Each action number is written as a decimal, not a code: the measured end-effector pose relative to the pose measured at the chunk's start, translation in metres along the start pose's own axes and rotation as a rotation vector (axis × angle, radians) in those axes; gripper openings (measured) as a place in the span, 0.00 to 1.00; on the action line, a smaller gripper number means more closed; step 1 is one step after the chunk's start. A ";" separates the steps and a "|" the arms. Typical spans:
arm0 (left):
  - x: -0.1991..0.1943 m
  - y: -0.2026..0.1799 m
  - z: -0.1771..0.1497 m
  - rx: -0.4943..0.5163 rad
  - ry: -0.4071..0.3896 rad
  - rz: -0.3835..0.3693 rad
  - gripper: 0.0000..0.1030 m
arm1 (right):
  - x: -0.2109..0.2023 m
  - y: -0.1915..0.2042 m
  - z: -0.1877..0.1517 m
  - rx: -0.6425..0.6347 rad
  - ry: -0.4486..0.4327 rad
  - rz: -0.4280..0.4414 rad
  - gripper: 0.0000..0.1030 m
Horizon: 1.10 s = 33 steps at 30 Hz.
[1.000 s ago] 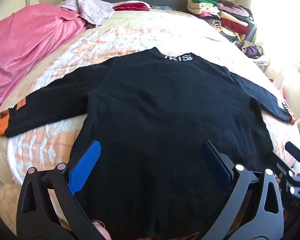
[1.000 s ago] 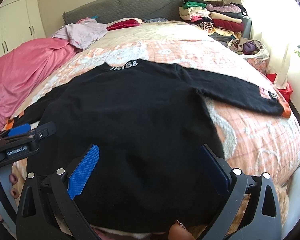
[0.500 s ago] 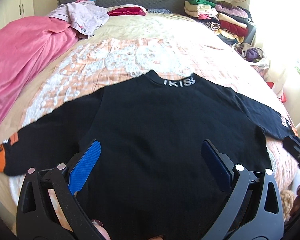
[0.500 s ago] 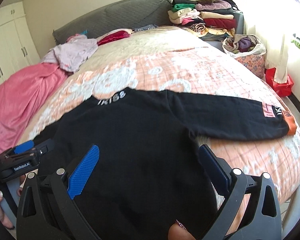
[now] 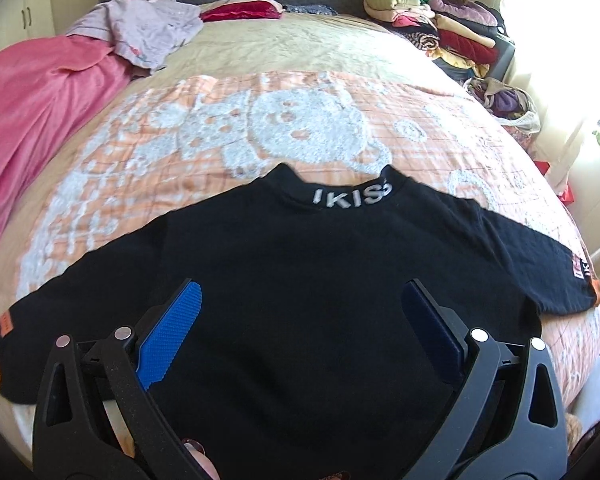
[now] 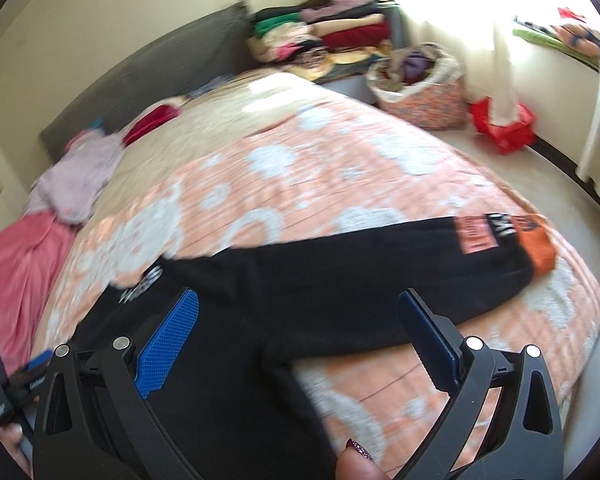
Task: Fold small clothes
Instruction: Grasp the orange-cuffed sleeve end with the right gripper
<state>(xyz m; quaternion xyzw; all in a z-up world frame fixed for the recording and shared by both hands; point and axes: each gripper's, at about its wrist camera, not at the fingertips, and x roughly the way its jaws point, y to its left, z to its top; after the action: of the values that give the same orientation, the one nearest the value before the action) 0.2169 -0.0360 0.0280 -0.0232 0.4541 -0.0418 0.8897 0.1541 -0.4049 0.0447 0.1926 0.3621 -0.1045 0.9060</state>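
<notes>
A black long-sleeved sweater [image 5: 320,264] lies flat on the bed, white lettering on its collar [image 5: 352,196], both sleeves spread out with orange cuffs. My left gripper [image 5: 300,312] is open and empty above the sweater's body. My right gripper [image 6: 298,312] is open and empty above the sweater's right sleeve [image 6: 380,276], whose orange cuff [image 6: 538,240] lies near the bed's right edge. The left gripper also shows at the far left of the right wrist view [image 6: 16,384]. The right wrist view is blurred.
An orange and white patterned blanket [image 5: 300,120] covers the bed. A pink cover [image 5: 28,112] and lilac clothes [image 5: 140,32] lie at the left. Stacked folded clothes [image 5: 432,32] are at the far right. A basket [image 6: 420,84] and red box [image 6: 504,124] stand on the floor.
Both grippers have pulled back and risen from the sweater. The right gripper has swung right toward the right sleeve. Both stay open.
</notes>
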 end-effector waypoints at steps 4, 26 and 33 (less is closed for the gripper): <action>0.009 -0.014 0.012 0.015 -0.005 -0.033 0.92 | 0.007 -0.034 0.008 0.072 -0.022 -0.079 0.96; 0.063 -0.075 0.013 0.115 0.060 -0.114 0.92 | 0.083 -0.183 -0.015 0.478 0.113 -0.203 0.96; 0.061 -0.063 0.002 0.132 0.075 -0.103 0.92 | 0.094 -0.186 0.000 0.459 0.119 -0.196 0.96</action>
<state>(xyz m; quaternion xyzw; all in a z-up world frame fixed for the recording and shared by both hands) 0.2505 -0.1046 -0.0153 0.0138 0.4816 -0.1183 0.8683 0.1600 -0.5780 -0.0720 0.3629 0.3987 -0.2598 0.8012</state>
